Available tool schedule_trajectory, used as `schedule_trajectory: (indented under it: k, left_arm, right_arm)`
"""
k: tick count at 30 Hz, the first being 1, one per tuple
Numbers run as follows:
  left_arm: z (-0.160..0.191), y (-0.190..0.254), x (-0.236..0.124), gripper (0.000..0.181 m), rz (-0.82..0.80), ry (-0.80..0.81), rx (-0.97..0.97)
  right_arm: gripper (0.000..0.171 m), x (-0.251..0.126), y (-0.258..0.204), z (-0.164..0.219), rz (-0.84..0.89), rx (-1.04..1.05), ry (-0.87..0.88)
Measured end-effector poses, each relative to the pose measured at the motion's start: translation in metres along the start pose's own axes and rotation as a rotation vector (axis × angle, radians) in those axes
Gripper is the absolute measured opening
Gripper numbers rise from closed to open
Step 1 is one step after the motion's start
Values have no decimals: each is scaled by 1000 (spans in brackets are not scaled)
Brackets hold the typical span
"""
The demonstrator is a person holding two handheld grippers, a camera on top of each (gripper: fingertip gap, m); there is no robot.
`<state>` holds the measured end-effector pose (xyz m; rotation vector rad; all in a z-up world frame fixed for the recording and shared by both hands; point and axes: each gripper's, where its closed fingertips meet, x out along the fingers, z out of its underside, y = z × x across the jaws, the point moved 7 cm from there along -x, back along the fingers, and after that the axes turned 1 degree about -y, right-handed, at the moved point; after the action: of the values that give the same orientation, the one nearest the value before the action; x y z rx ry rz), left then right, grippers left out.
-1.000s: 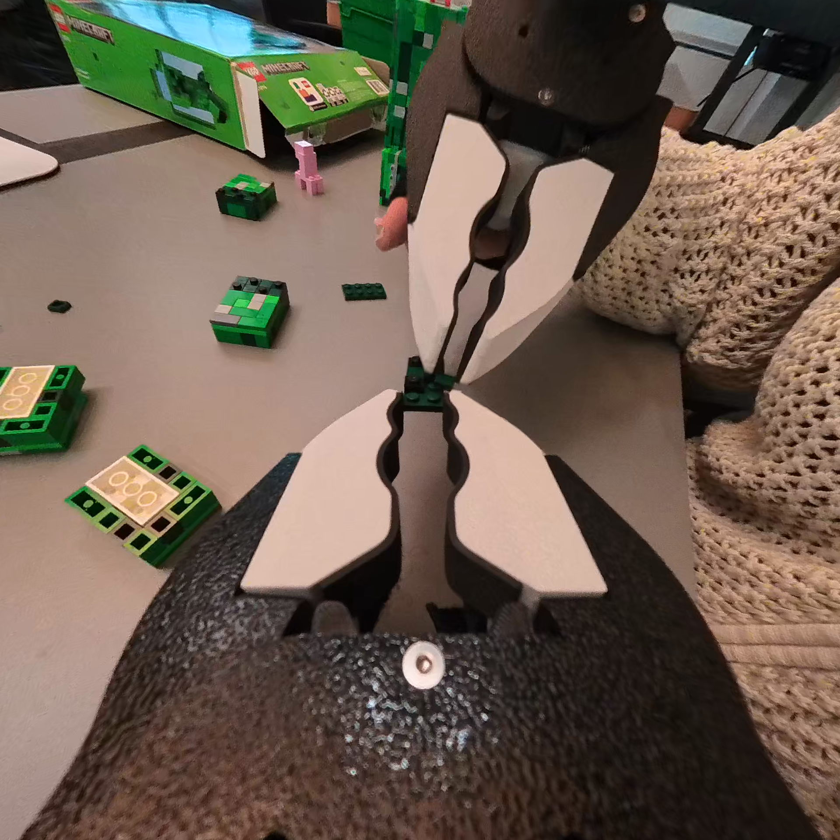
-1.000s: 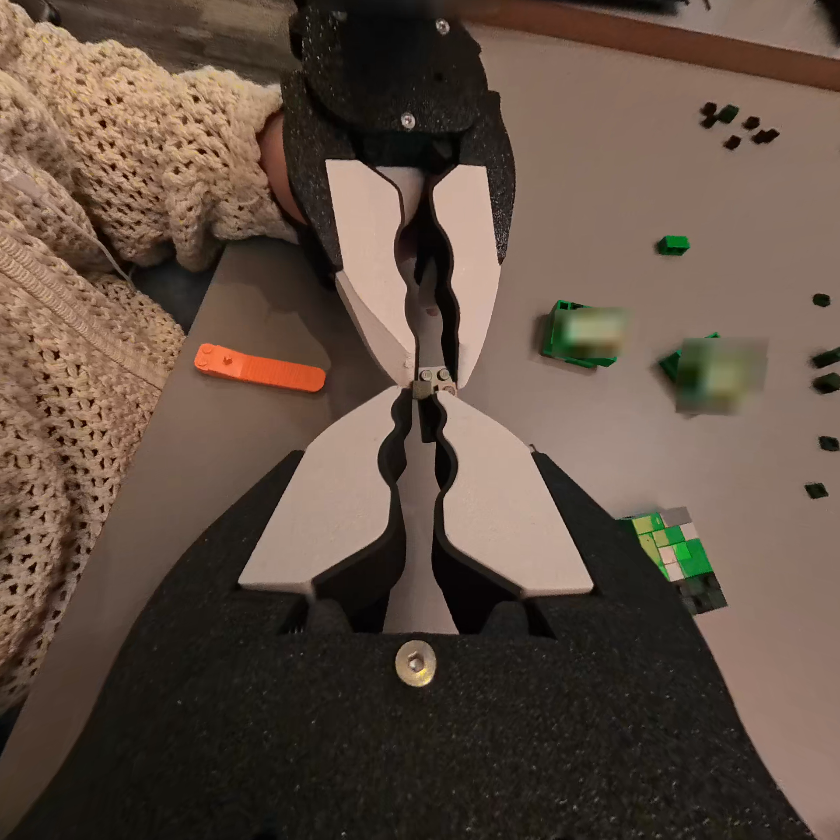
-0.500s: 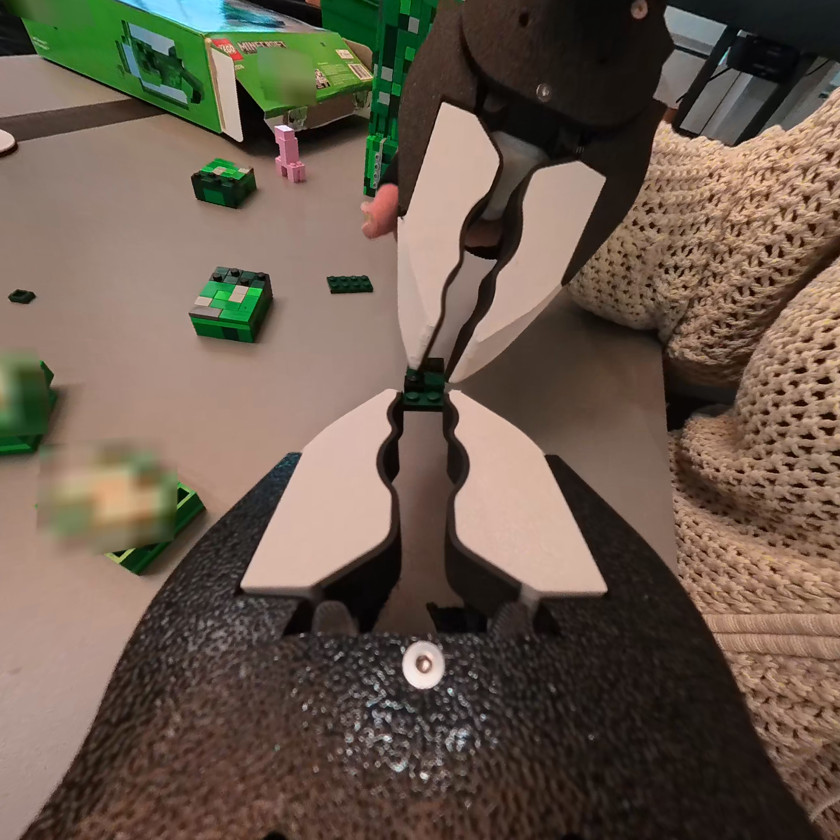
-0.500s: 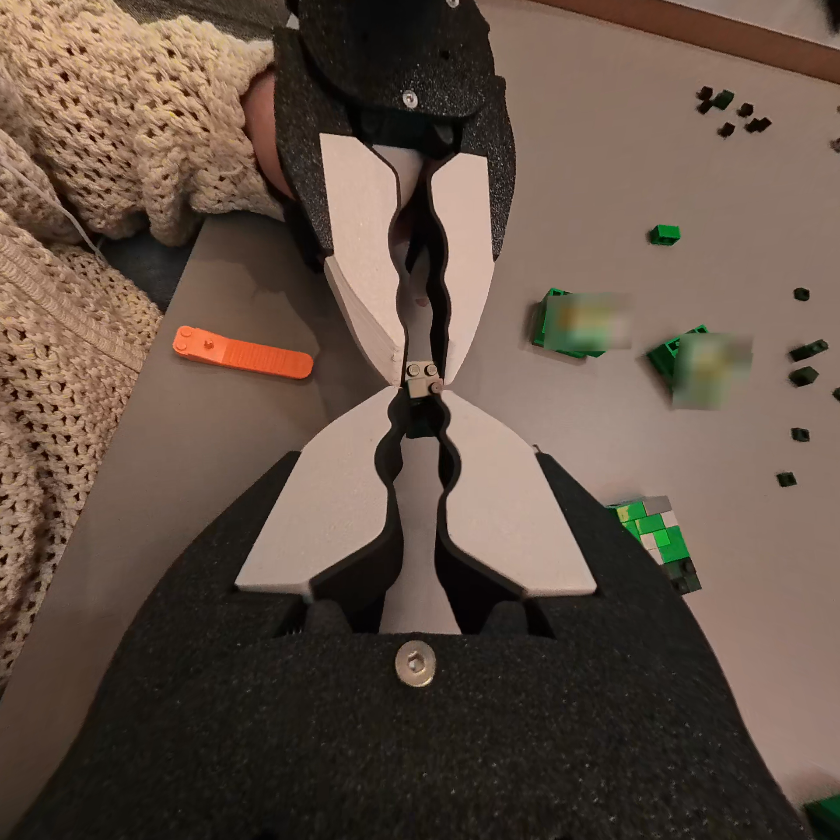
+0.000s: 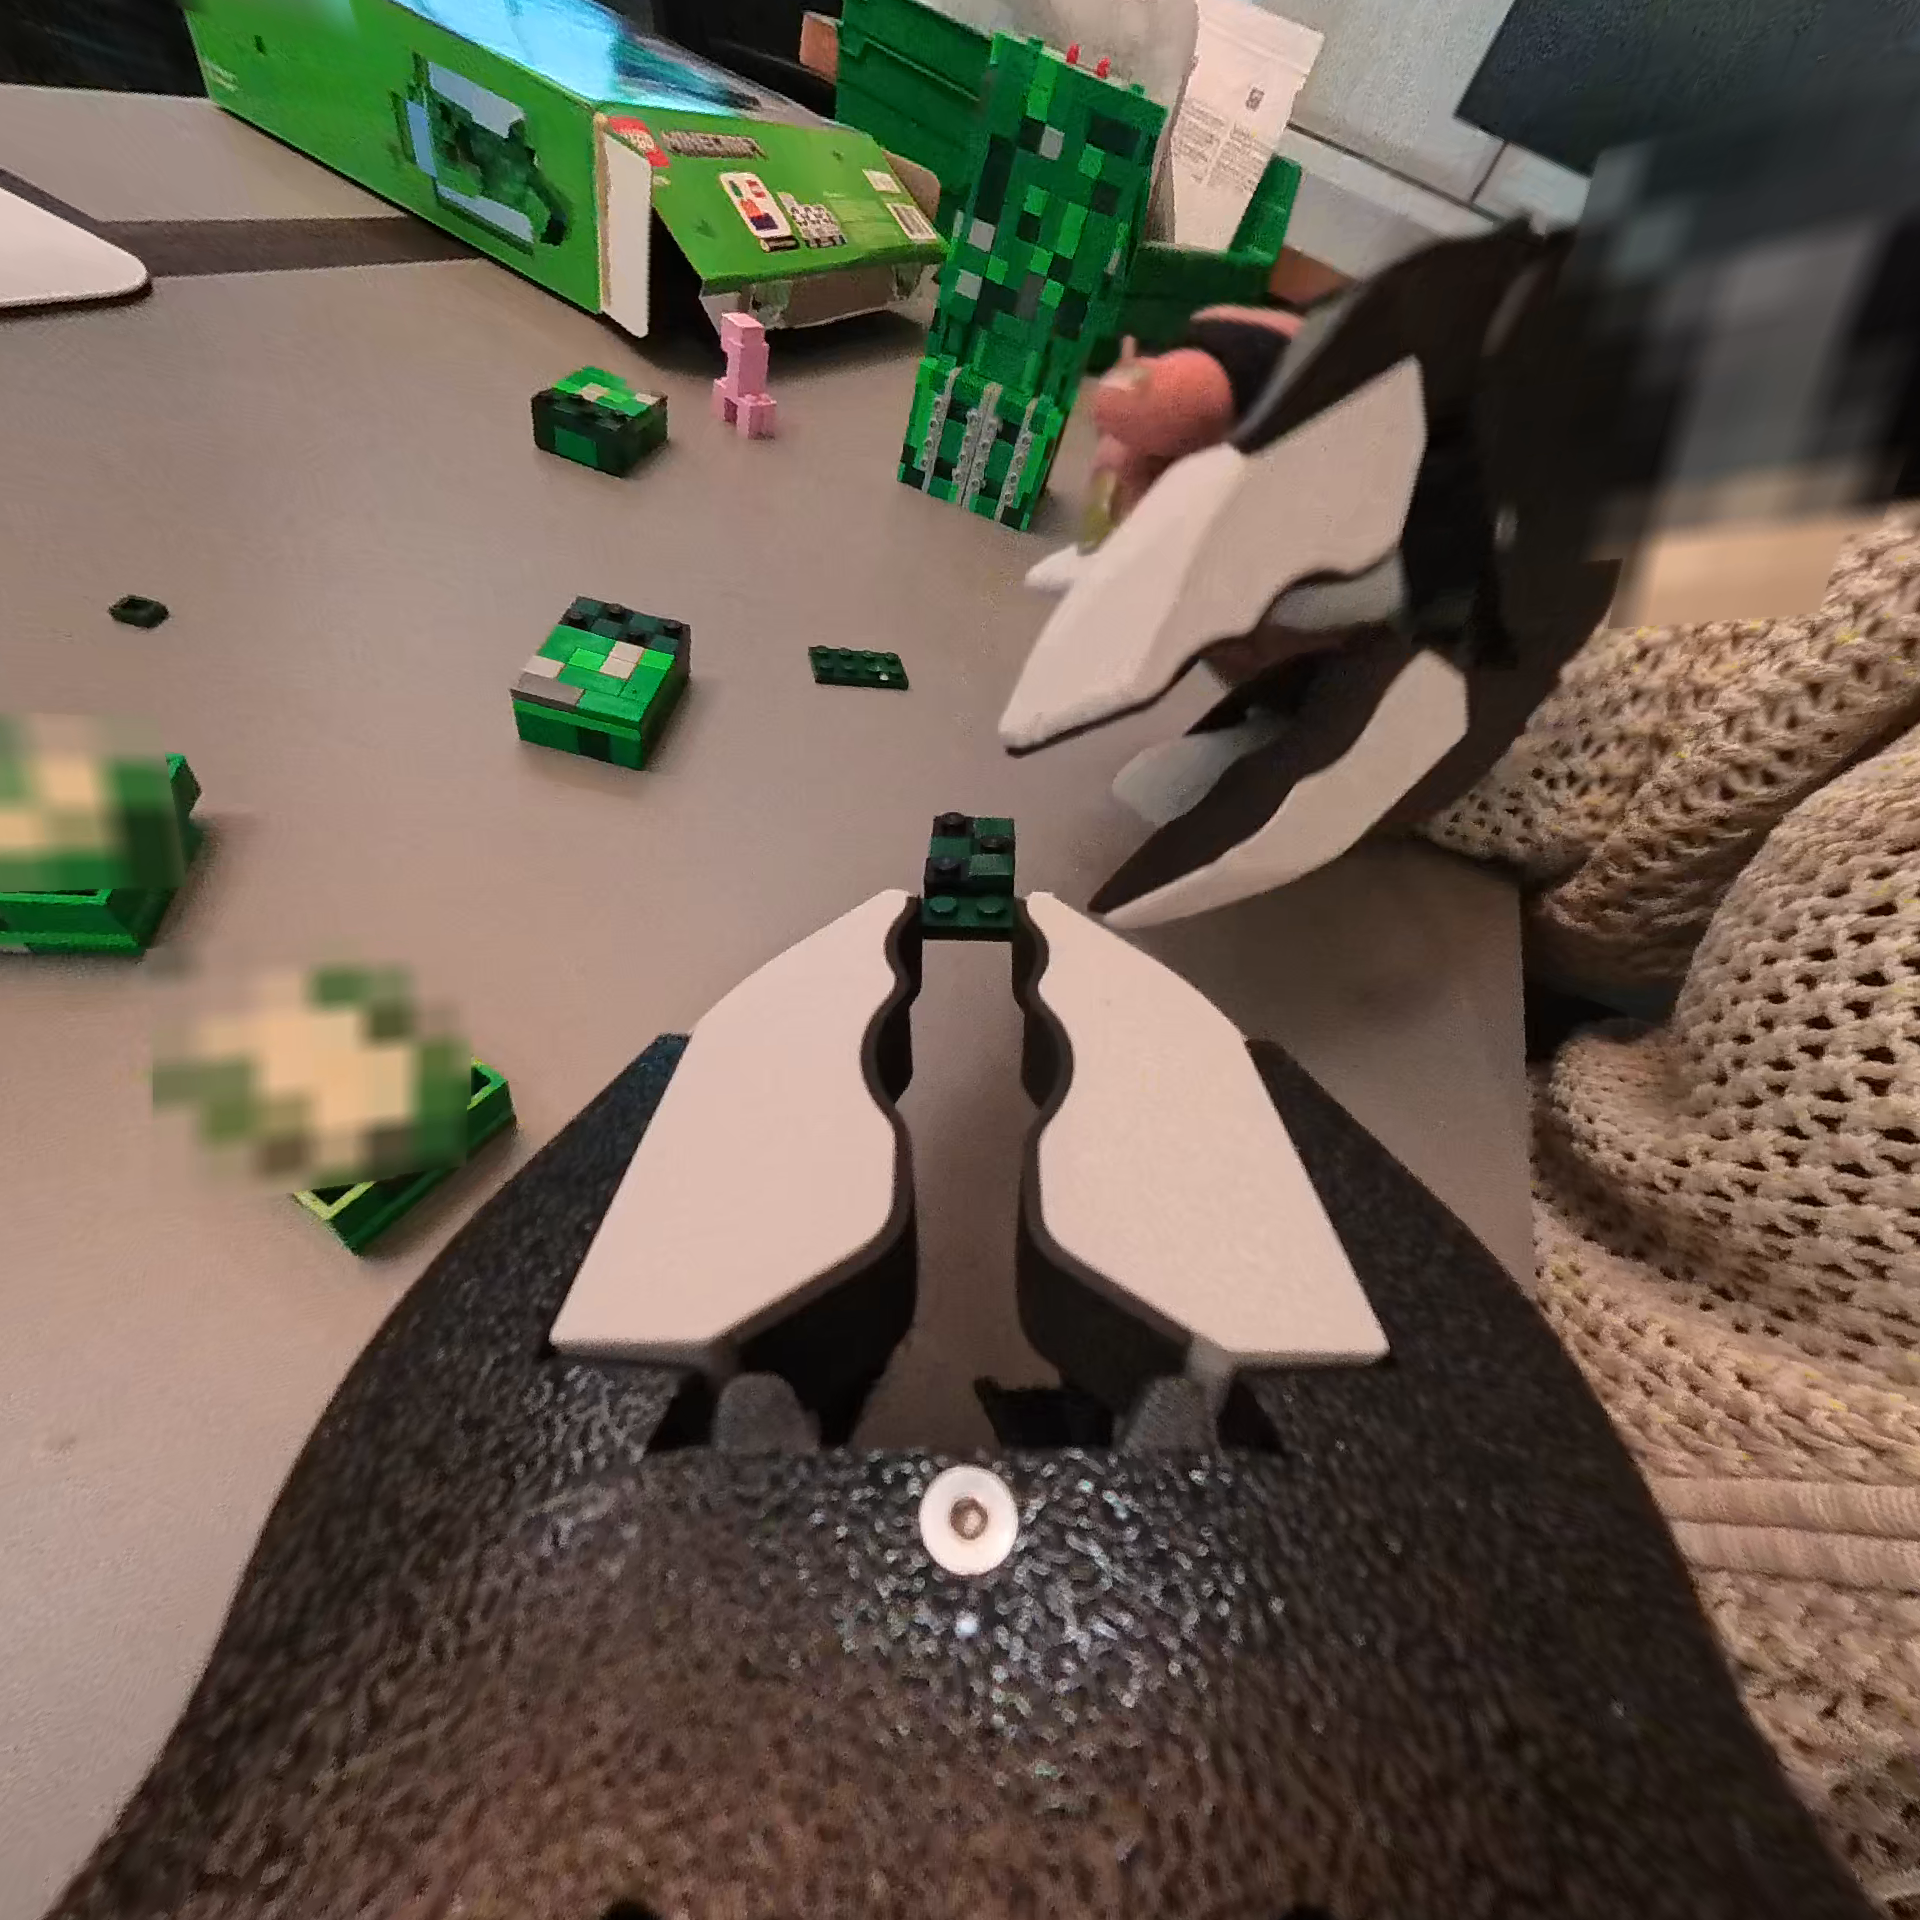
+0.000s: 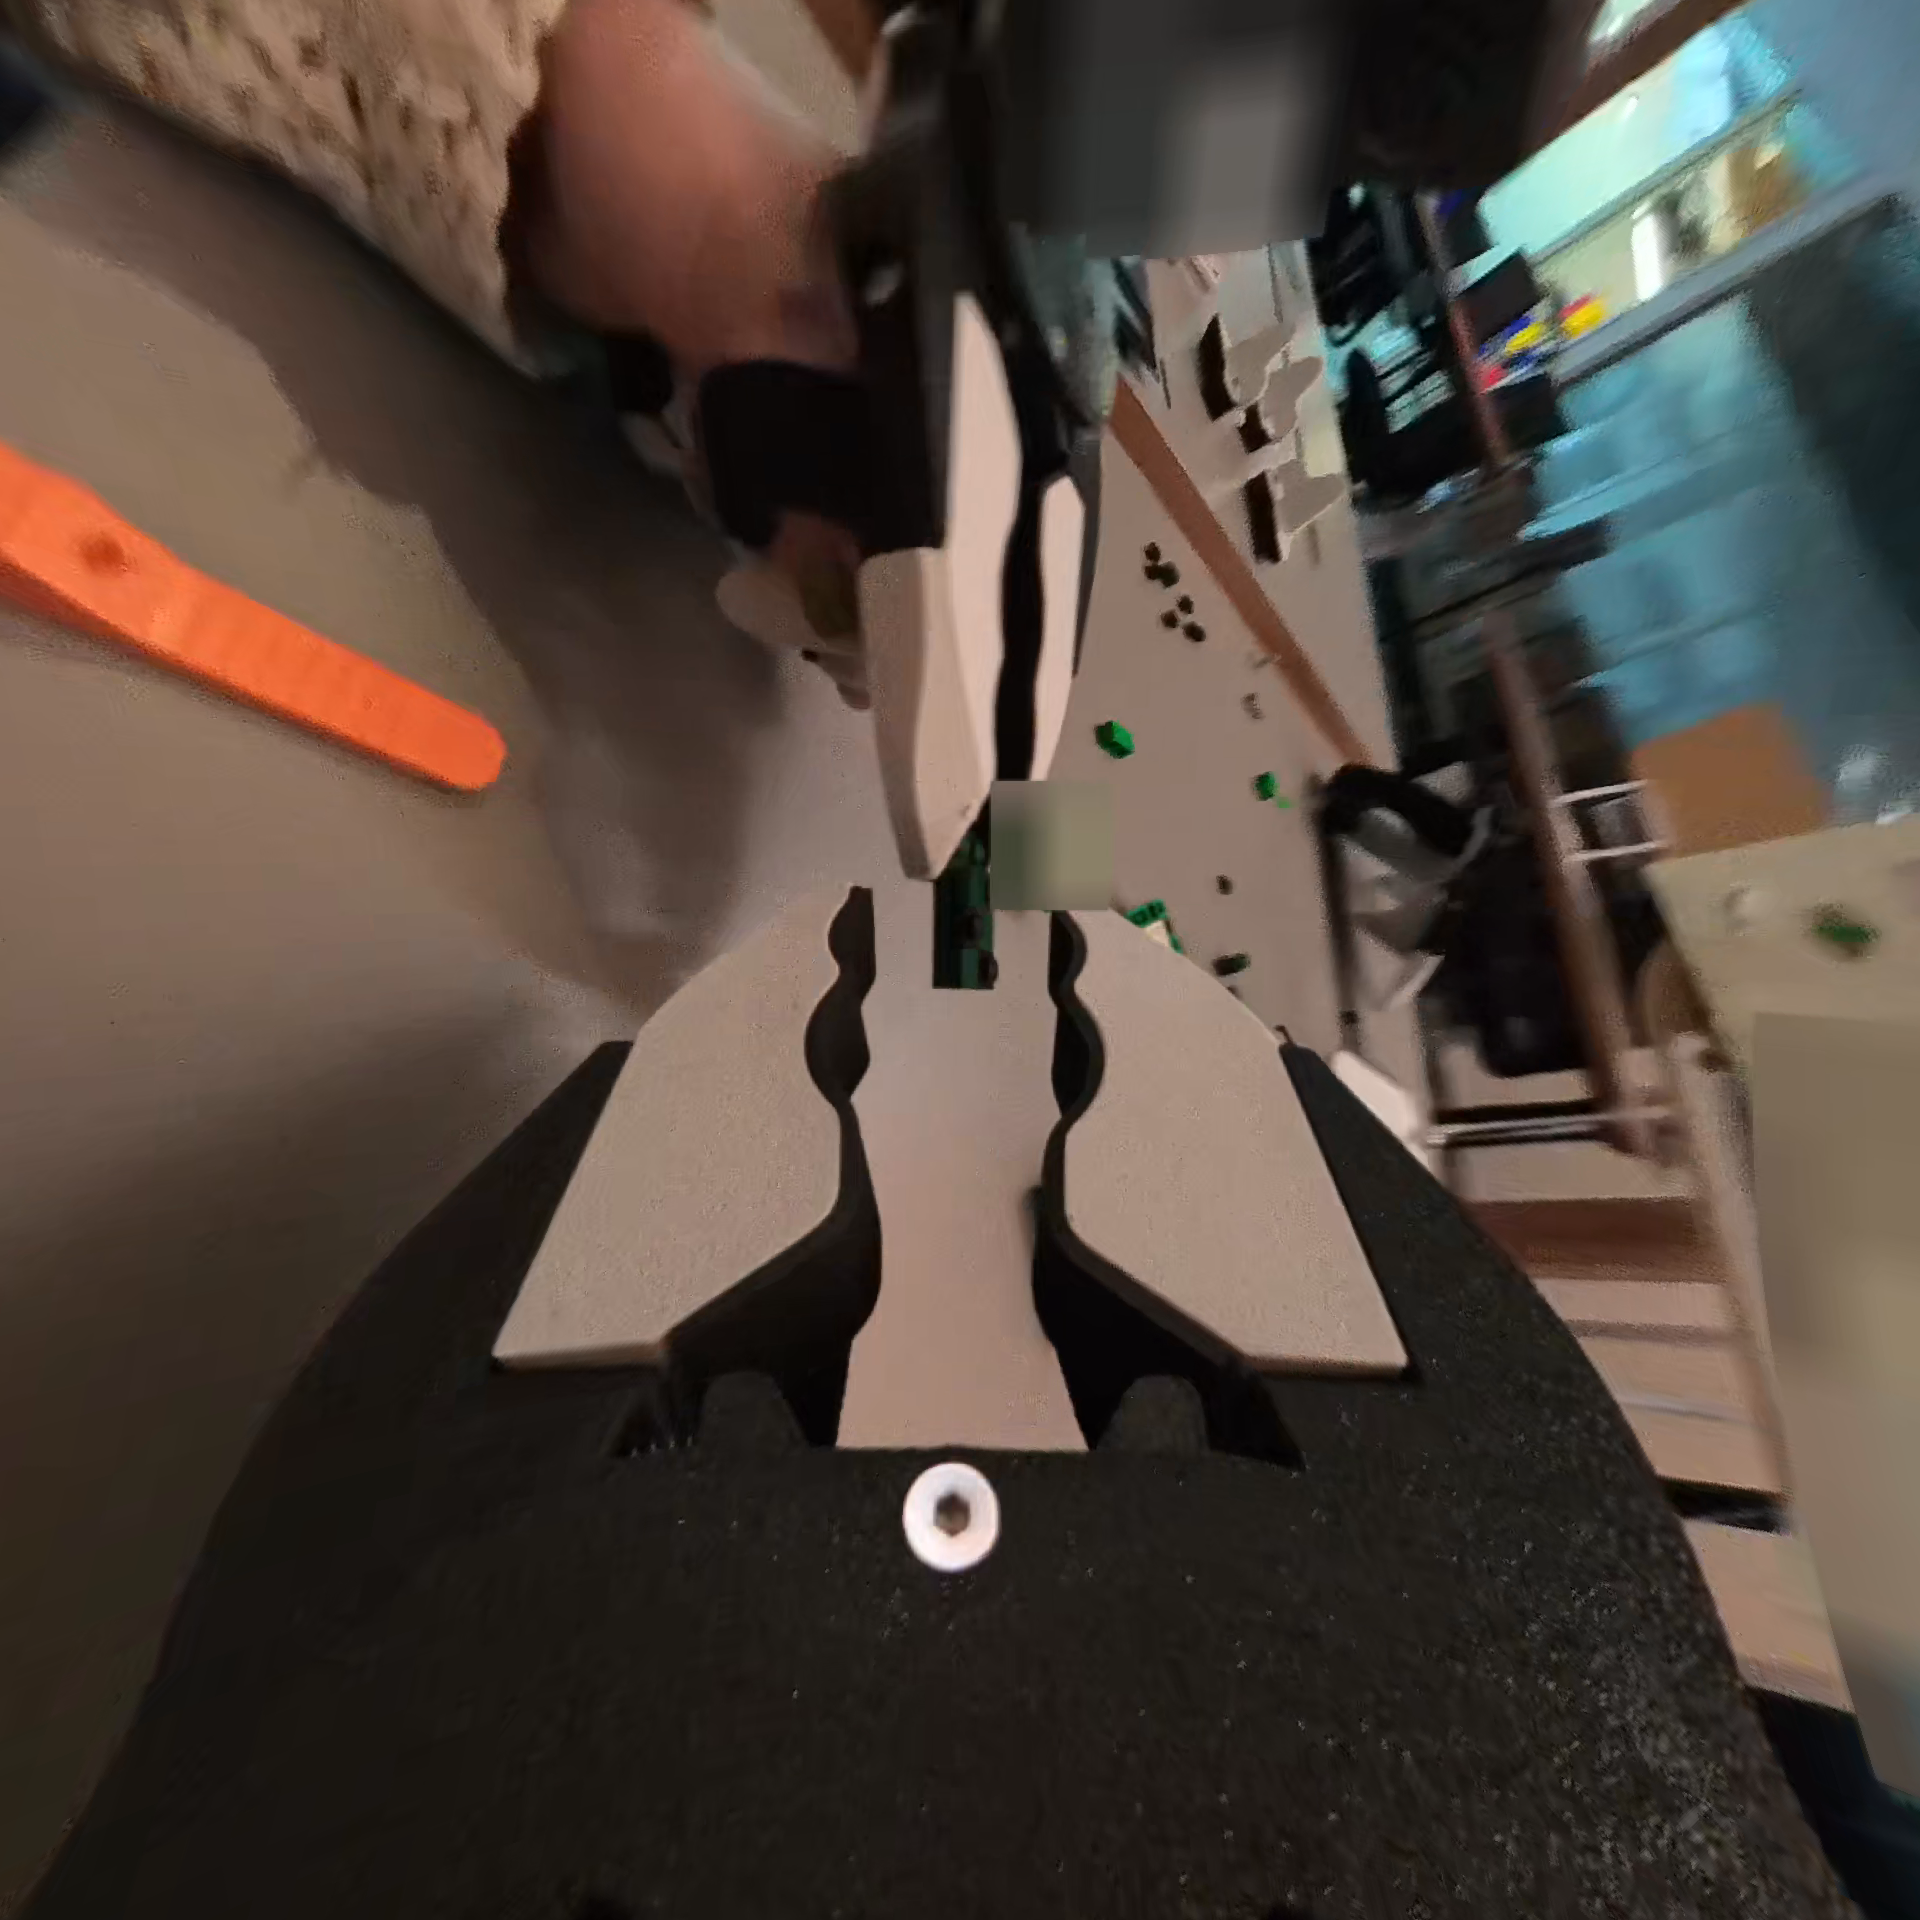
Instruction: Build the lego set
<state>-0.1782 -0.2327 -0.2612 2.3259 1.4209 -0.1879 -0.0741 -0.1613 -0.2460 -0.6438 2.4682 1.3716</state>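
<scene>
My left gripper (image 5: pixel 968 914) is shut on a small dark green brick assembly (image 5: pixel 968 868), held just above the grey table (image 5: pixel 416 540). My right gripper (image 5: pixel 1060 826) is open and empty, turned on its side a little to the right of the assembly, not touching it. In the right wrist view my right gripper (image 6: pixel 961 914) has its jaws apart, and the assembly (image 6: pixel 961 935) shows edge-on between the tips, held from above by the left gripper's fingers (image 6: pixel 935 675).
A green cube block (image 5: pixel 601 681), a darker one (image 5: pixel 600 419), a dark green plate (image 5: pixel 858 666), a pink figure (image 5: pixel 743 374), a tall green figure (image 5: pixel 1029 312) and the open green box (image 5: pixel 540 156) are on the table. An orange brick separator (image 6: pixel 239 644) lies near the knit sleeves (image 5: pixel 1714 1039).
The right gripper has opened, let go at the assembly and swung away to the right, tilting onto its side. The left gripper still holds the assembly.
</scene>
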Motion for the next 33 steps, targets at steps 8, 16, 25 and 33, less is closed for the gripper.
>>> schedule_trajectory:
  k: [8, 16, 25, 33]
  left_arm:
    - [-1, -3, 3, 16, 5, -11, -6]
    - [0, -2, 3, 16, 1, -22, -10]
    - [0, -3, 3, 16, 20, -11, -44]
    - [4, -2, 7, 15, 8, -69, -39]
  right_arm:
    - [22, 14, -15, 6, 150, -206, -65]
    - [13, 16, -17, 5, 210, -274, -79]
    - [7, 16, -19, 5, 238, -376, -92]
    - [7, 16, -21, 9, 192, -506, -114]
